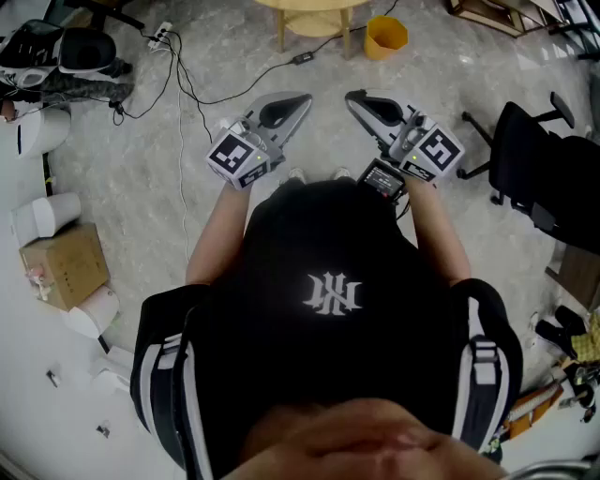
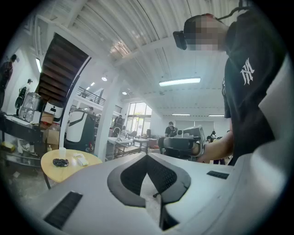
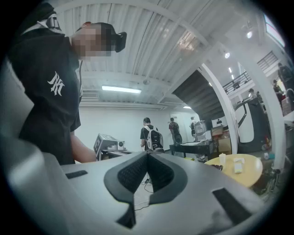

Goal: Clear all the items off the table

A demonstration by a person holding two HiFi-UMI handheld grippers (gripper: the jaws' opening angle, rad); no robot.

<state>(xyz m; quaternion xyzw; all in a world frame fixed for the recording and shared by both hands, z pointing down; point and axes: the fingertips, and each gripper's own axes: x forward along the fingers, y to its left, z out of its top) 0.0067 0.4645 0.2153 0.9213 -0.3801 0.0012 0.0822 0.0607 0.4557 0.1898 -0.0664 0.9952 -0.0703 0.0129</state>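
Observation:
I hold both grippers at chest height, a little apart, above the floor. A round yellow table [image 1: 314,14] stands a few steps ahead, well beyond them. My left gripper [image 1: 305,97] is shut with nothing in it, and so is my right gripper [image 1: 352,96]. In the left gripper view the shut jaws [image 2: 147,156] point past the table [image 2: 50,170], which carries a black item [image 2: 60,162], a white item [image 2: 81,159] and a small cup [image 2: 62,152]. The right gripper view shows its shut gripper [image 3: 148,153], the table [image 3: 250,173], the cup [image 3: 222,159] and the white item [image 3: 238,164].
A yellow bucket [image 1: 385,36] stands beside the table. Cables [image 1: 187,84] run over the floor at the left. A black office chair [image 1: 534,169] is at the right, a cardboard box [image 1: 61,265] at the left. People [image 3: 150,134] stand far back.

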